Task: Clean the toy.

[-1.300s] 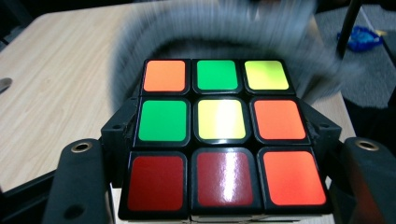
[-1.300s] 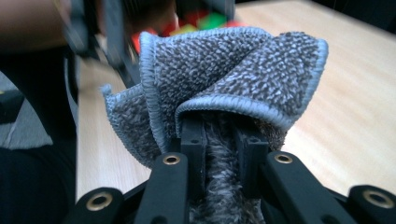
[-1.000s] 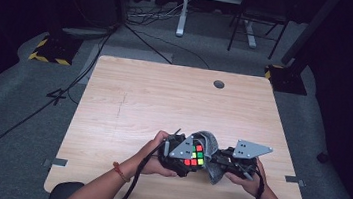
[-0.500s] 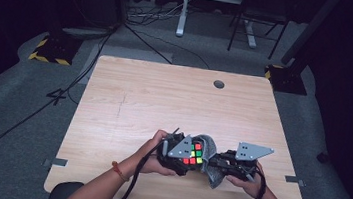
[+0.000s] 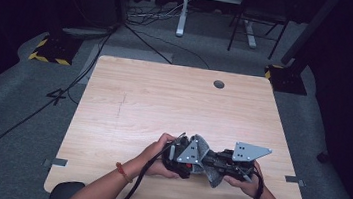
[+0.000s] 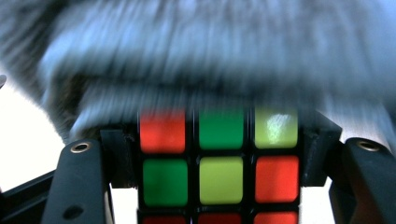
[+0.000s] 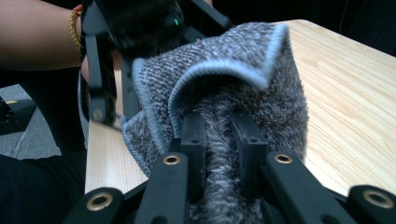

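A colour puzzle cube (image 6: 219, 163) with red, green and yellow squares sits between the jaws of my left gripper (image 6: 219, 158), which is shut on it. A grey fuzzy cloth (image 7: 224, 107) is pinched in my right gripper (image 7: 220, 140) and lies blurred over the cube's upper face (image 6: 219, 60). In the high view both grippers meet near the table's front edge, left gripper (image 5: 183, 158) and right gripper (image 5: 222, 165), with the cloth (image 5: 206, 155) bunched between them and most of the cube hidden under it.
The light wooden table (image 5: 164, 103) has a round cable hole (image 5: 219, 84) at the back right. Dark grey carpet, cables and metal stands lie beyond the far edge. A hand with a red and gold bracelet (image 5: 122, 172) holds the left gripper.
The cloth has slid over the cube, which showed its coloured face before and is now mostly covered. Both hands stay at the front edge.
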A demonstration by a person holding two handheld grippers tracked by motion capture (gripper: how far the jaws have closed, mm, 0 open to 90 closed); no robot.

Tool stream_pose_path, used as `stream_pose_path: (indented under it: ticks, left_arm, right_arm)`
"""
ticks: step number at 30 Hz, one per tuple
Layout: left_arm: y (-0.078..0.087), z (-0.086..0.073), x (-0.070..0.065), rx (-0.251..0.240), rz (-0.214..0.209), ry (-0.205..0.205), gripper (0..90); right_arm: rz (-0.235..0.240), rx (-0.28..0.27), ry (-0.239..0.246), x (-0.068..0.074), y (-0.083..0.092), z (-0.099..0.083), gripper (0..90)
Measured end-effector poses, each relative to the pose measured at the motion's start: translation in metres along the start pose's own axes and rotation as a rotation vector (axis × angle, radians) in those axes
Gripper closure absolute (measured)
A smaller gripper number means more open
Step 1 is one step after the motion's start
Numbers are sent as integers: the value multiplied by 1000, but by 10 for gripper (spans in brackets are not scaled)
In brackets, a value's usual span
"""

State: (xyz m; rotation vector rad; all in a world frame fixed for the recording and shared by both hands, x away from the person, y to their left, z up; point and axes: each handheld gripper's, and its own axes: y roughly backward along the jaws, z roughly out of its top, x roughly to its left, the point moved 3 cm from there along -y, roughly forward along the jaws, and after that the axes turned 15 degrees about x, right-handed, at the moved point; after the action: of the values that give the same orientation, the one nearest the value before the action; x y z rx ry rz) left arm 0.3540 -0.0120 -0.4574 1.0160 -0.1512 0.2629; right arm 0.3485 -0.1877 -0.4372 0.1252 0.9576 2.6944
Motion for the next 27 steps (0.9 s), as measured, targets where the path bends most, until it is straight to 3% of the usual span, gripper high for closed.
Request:
stream_pose_path:
  ticks: [5,10,15,17,22,27]
  left_arm:
    - [0,-2,2,-2,2,13,331]
    - [12,-2,5,-52,0,30,332]
    - [25,-2,8,-124,-6,46,332]
    - [29,-1,8,-150,-8,48,332]
    - [29,-1,8,-177,-30,49,330]
    - [30,-4,10,-185,-52,58,326]
  right_arm:
    - [-18,18,0,-2,-1,0,772]
    - [-51,67,-45,-16,2,-15,773]
    - [-38,129,-87,-24,-4,-31,772]
    - [-36,153,-78,-24,-8,-34,772]
    - [31,108,-72,-16,-12,-28,770]
    - [48,66,-77,-14,-9,-27,771]
